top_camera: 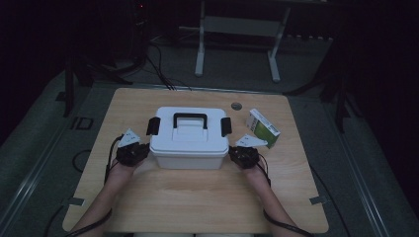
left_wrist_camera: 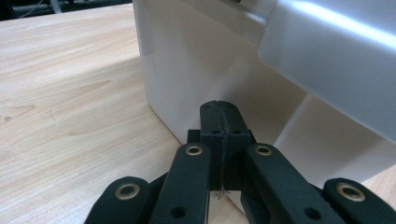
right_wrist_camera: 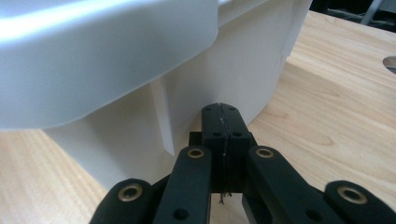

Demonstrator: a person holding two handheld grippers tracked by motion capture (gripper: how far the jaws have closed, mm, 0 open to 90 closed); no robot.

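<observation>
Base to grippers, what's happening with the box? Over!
Left gripper and right gripper shut, empty, at the box's sides. Lid latched. Carton off to the right, clear.

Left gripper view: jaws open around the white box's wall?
No, the left gripper has its jaws pressed together with nothing between them, tips up against the side of the white box.

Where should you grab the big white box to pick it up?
Probably by the black handle on the lid of the white box, coming from above: it arches up, leaving a gap for a jaw. The side walls are too wide and smooth for one hand-held gripper.
</observation>
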